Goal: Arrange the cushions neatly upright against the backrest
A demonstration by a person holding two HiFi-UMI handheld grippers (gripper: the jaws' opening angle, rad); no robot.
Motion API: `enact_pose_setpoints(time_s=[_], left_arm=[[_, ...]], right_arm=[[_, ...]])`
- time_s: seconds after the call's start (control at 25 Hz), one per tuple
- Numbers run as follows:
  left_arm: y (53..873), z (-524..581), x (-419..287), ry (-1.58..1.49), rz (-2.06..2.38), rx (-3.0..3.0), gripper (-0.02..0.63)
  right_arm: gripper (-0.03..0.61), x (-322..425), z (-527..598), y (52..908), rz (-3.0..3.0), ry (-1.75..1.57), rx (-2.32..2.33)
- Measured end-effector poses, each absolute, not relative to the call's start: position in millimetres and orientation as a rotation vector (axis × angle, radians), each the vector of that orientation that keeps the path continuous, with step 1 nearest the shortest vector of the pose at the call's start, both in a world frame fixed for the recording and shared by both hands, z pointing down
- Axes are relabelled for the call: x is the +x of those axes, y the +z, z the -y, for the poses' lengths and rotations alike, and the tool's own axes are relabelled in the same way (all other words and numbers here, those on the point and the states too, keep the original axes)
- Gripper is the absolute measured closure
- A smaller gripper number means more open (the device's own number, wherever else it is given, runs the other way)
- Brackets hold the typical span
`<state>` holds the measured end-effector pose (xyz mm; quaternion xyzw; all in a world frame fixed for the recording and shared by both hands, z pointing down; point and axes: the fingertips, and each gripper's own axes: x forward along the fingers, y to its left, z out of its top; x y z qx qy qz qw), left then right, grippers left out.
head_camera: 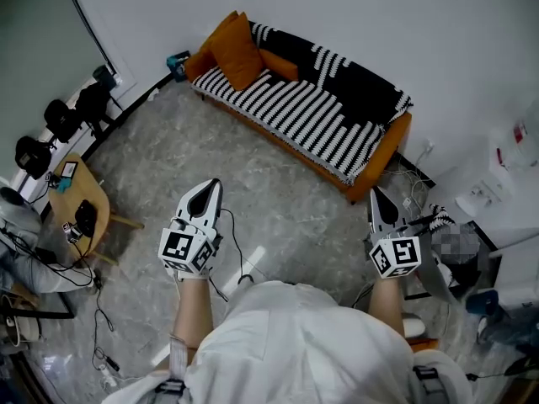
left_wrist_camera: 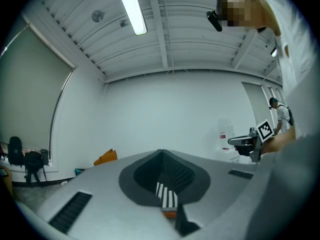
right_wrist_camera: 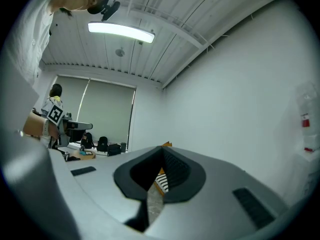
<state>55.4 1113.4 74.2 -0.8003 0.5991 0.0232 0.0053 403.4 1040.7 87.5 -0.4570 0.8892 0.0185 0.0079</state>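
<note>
I stand on the floor [head_camera: 253,183] well apart from the sofa [head_camera: 370,162], so the task looks not yet begun. My left claw [head_camera: 210,188] is pressed together with nothing in it. In the left gripper view only a sliver of the striped cover [head_camera: 312,116] shows past the closed jaws. My right claw [head_camera: 376,197] is also pressed together and empty. Both claws point level toward the sofa.

The orange cushions [head_camera: 236,50] are bunched at the sofa's left end. The big one leans tilted across the corner, with another behind it. A third, longer one [head_camera: 282,64] seems to lie low along the foot of the backrest [head_camera: 362,91]. The rest of the seat carries only the cover.

None of them stands squarely against the backrest as far as I can tell. All the work is left: walk up, open a claw, take each cushion by an edge, and set them upright in a row along the back.
</note>
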Motion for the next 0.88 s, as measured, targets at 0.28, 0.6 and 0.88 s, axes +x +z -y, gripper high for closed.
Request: enact_pose_setpoints(time_s=[0.28, 0.6, 0.88], left_arm=[[81, -1127, 51, 0.077, -1.912, -2.499, 0.598], [89, -1126, 57, 0.043, -1.920, -2.526, 0.598], [94, -1116, 50, 0.034, -1.947, -2.527, 0.598]], right_arm=[[0.571, 405, -1048, 101, -2.802, 0.018, -1.411], [0.571, 408, -1047, 114, -2.830, -0.005, -1.420], [0.571, 391, -1034, 124, -2.870, -0.041, -1.374]])
